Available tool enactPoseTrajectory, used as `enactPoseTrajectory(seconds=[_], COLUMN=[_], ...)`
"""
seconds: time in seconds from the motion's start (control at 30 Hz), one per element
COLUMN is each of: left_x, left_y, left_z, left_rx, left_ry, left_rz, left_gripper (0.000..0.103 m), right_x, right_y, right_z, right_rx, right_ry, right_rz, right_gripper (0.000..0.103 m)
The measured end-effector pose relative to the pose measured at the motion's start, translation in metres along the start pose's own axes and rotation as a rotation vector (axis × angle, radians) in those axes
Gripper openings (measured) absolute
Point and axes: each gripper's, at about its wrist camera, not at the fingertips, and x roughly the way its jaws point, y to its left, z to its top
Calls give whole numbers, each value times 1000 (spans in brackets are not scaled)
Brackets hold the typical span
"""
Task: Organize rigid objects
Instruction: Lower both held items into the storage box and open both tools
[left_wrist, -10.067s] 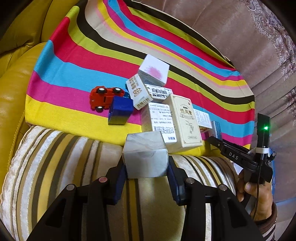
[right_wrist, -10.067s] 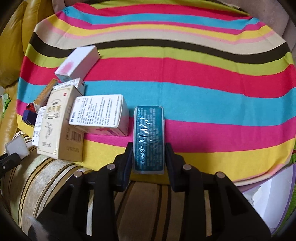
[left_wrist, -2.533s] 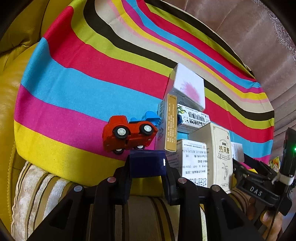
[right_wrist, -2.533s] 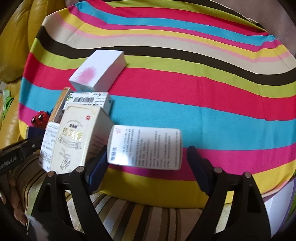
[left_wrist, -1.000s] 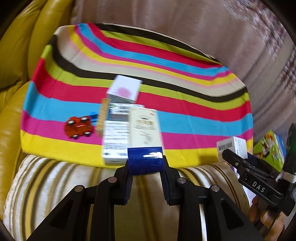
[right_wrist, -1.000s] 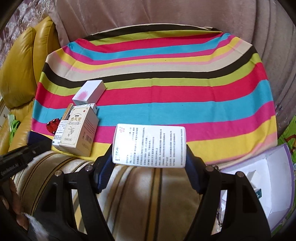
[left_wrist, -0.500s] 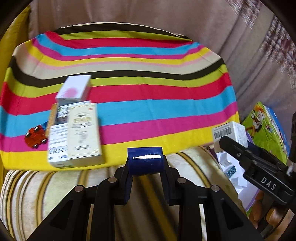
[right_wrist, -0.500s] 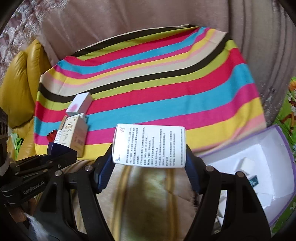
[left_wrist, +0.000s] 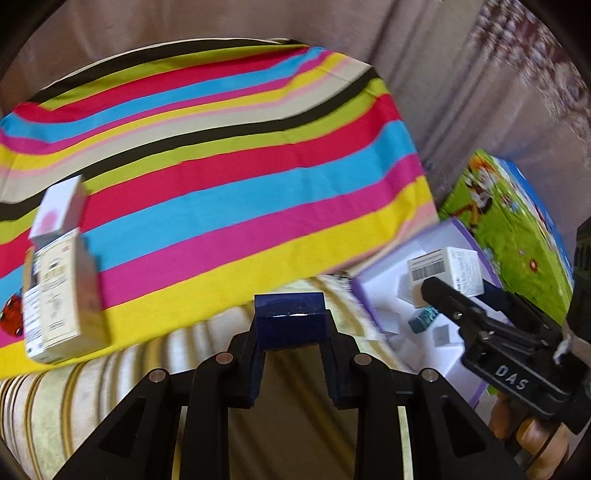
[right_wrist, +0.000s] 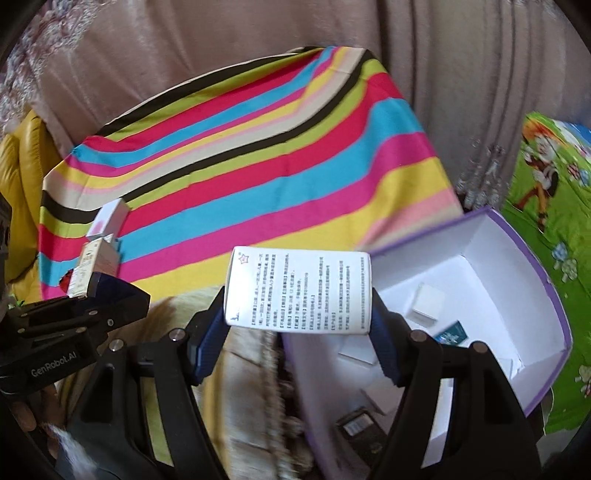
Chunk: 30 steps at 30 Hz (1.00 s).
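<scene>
My left gripper (left_wrist: 291, 325) is shut on a dark blue box (left_wrist: 290, 319), held over the striped cushion edge. My right gripper (right_wrist: 297, 295) is shut on a white printed box (right_wrist: 297, 290), held at the near-left rim of the purple-edged white box (right_wrist: 528, 266). That white box also shows in the left wrist view (left_wrist: 445, 271), with the purple-edged box (left_wrist: 376, 280) beneath it. Inside lie small white boxes (right_wrist: 426, 304) and a teal box (right_wrist: 450, 334). Several cartons (left_wrist: 61, 288) stand on the striped cloth (left_wrist: 229, 166) at the left.
A red toy car (left_wrist: 9, 314) sits by the cartons at the left edge. A green cartoon mat (right_wrist: 550, 206) lies right of the purple-edged box. A curtain (right_wrist: 258, 33) hangs behind. The cushion (left_wrist: 110, 380) is below my grippers.
Both grippers have swung right with their boxes. The cartons have slid to the left edge, and the purple-edged box is now close under the right gripper.
</scene>
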Motion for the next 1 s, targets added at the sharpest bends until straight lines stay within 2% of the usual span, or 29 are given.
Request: enactPoseTrajectory(seconds=[0.5,1.0], left_x=[31,49], left_y=[-69,-109], left_z=[4,-1], left_rx=[151,271], left_ry=[92,186], left_rz=[-108,-219], left_gripper=[28,29], right_x=[-1,1], right_y=[-79,-99], right_z=[-30,-38], right_rx=[147,210], right_ry=[54,71], right_rz=[-89,-143], right_gripper=[72,74])
